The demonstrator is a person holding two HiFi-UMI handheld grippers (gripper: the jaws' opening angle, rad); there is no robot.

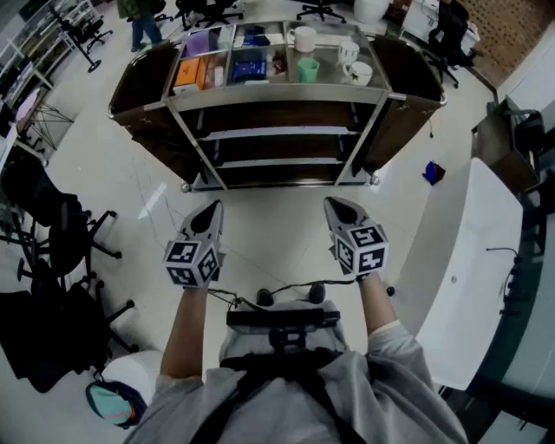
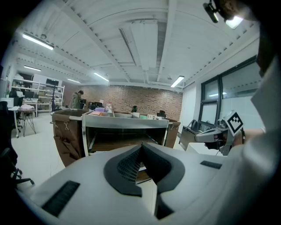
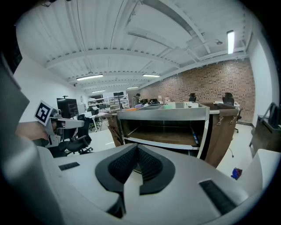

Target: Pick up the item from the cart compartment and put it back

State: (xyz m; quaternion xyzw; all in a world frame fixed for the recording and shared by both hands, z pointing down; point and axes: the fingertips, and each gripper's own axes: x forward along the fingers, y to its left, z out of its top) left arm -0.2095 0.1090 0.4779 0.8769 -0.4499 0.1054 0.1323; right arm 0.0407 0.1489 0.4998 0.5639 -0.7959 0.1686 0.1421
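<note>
A steel service cart [image 1: 277, 97] stands ahead of me on the floor. Its top tray is split into compartments holding an orange box [image 1: 188, 75], a purple box [image 1: 198, 42], a dark blue pack [image 1: 248, 66], a green cup [image 1: 309, 69] and white mugs [image 1: 357, 73]. My left gripper [image 1: 211, 211] and right gripper [image 1: 336, 206] hover side by side over the floor, well short of the cart, both shut and empty. In the left gripper view the jaws [image 2: 141, 147] meet in front of the cart's shelves [image 2: 125, 140]. The right gripper view shows the same closed jaws [image 3: 136, 147].
Brown bags hang on both ends of the cart [image 1: 143, 100]. Black office chairs [image 1: 52, 234] stand at the left, a white table [image 1: 468, 260] at the right. A small blue object [image 1: 433, 173] lies on the floor. A person [image 1: 143, 22] stands far behind the cart.
</note>
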